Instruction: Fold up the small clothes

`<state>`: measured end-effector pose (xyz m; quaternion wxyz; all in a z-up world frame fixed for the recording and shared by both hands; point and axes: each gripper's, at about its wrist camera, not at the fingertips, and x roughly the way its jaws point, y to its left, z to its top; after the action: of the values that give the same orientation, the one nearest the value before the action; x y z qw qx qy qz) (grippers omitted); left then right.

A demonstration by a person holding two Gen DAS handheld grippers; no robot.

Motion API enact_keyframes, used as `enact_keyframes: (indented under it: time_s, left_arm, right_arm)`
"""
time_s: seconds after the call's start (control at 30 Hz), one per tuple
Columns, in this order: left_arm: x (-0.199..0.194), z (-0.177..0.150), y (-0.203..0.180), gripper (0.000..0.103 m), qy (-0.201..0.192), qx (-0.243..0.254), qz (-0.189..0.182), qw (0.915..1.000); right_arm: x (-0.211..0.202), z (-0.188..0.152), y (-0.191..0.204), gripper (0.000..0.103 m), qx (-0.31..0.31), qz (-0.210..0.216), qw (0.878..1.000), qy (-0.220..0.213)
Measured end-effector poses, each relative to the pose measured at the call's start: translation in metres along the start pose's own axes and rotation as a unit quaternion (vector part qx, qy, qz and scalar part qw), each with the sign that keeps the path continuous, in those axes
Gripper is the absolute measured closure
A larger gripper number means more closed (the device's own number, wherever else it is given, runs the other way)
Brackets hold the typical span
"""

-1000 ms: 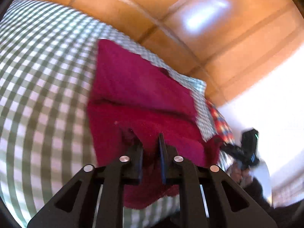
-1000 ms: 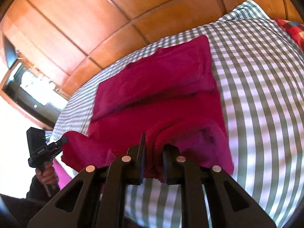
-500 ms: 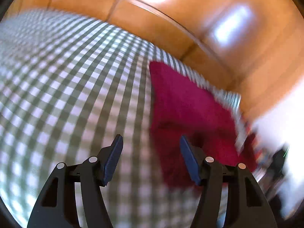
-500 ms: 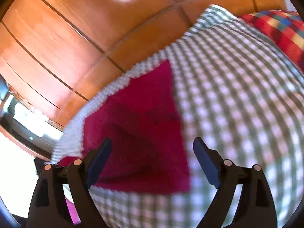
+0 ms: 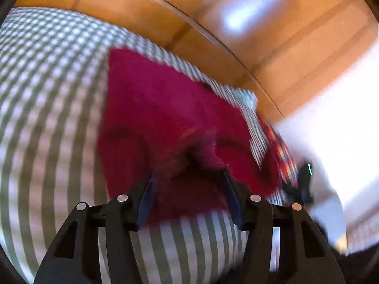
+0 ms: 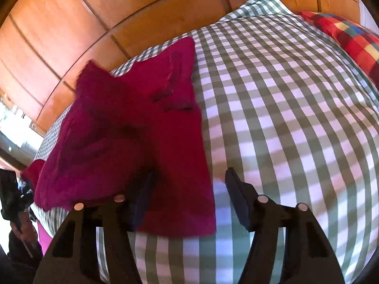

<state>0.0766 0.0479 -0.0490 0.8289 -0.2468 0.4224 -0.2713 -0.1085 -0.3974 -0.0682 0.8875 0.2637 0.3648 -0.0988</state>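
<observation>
Crimson knitted garment (image 6: 132, 127) lying folded on the green-and-white checked bedcover (image 6: 284, 108), near the cover's edge by the wooden panelled wall (image 6: 71, 23). Rumpled along the near hem; one flap sticking up at the far left corner in the right wrist view. Same garment (image 5: 165, 118) blurred in the left wrist view, bunched into a dark fold near the front edge.

Left hand-held gripper (image 5: 189, 189) lowered over that near edge, jaws parted at a middling width after just closing a little, bunched cloth lying between them; too blurred to tell whether the pads press on it. Right hand-held gripper (image 6: 189, 194) likewise part open, jaws just narrowed from wider, left finger (image 6: 144, 189) over the garment's near right corner, right finger (image 6: 236, 194) over bare checked cover; cloth edge between the two, no squeeze visible.

Red multicoloured plaid cushion (image 6: 350, 37) at the far right of the bed. Bright window area (image 6: 14, 127) at the left, a person's hand (image 6: 22, 224) low beneath it, holding a dark device.
</observation>
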Motion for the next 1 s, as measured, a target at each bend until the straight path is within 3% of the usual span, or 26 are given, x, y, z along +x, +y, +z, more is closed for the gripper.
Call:
enact_keyframes:
  time_s: [0.1,0.13,0.17,0.23,0.43,0.5,0.53,0.6,0.73,0.77,0.83,1.0]
  left_arm:
    - [0.003,0.031,0.023,0.046,-0.051,-0.086,0.028,0.9946]
    - [-0.001,0.035,0.029,0.037,-0.058,-0.103,0.032,0.9925]
    - [-0.007,0.038,0.036,0.035,-0.066,-0.115,0.034,0.9906]
    - [-0.025,0.033,0.049,0.035,-0.074,-0.11,0.045,0.9902]
    - [-0.03,-0.017,0.041,0.035,0.005,-0.028,0.018,0.9994]
    - [-0.025,-0.035,0.027,0.035,0.02,0.002,0.01,0.9997]
    - [-0.022,-0.042,0.022,0.035,0.024,0.022,0.021,0.9992]
    - [-0.011,-0.052,0.01,0.036,0.031,0.074,0.058,0.9951]
    - [0.007,-0.061,0.003,0.071,0.043,0.118,0.072,0.9895]
    - [0.004,-0.062,0.0,0.074,0.045,0.124,0.068,0.989]
    - [0.0,-0.058,-0.002,0.082,0.043,0.128,0.061,0.9891]
    - [-0.028,-0.05,-0.001,0.084,0.04,0.147,0.052,0.987]
  right_arm:
    - [0.01,0.012,-0.008,0.041,0.016,0.002,1.0,-0.005]
    - [0.009,0.012,-0.008,0.038,0.013,0.009,1.0,-0.004]
    - [0.008,0.012,-0.008,0.031,0.008,0.016,1.0,-0.002]
    - [0.002,0.006,-0.003,0.026,-0.017,0.028,0.999,0.003]
    - [0.004,-0.014,-0.002,0.025,-0.049,0.03,0.998,0.024]
    - [0.007,-0.013,0.0,0.033,-0.047,0.022,0.998,0.02]
    - [0.008,-0.013,0.001,0.036,-0.047,0.021,0.998,0.02]
    - [0.013,-0.01,0.004,0.053,-0.053,0.011,0.998,0.021]
    - [0.017,-0.004,0.009,0.078,-0.063,-0.002,0.998,0.027]
    - [0.015,-0.004,0.011,0.082,-0.065,-0.005,0.998,0.026]
    - [0.012,-0.003,0.014,0.085,-0.071,-0.007,0.997,0.025]
    - [-0.013,-0.034,0.029,0.086,-0.126,0.0,0.991,0.053]
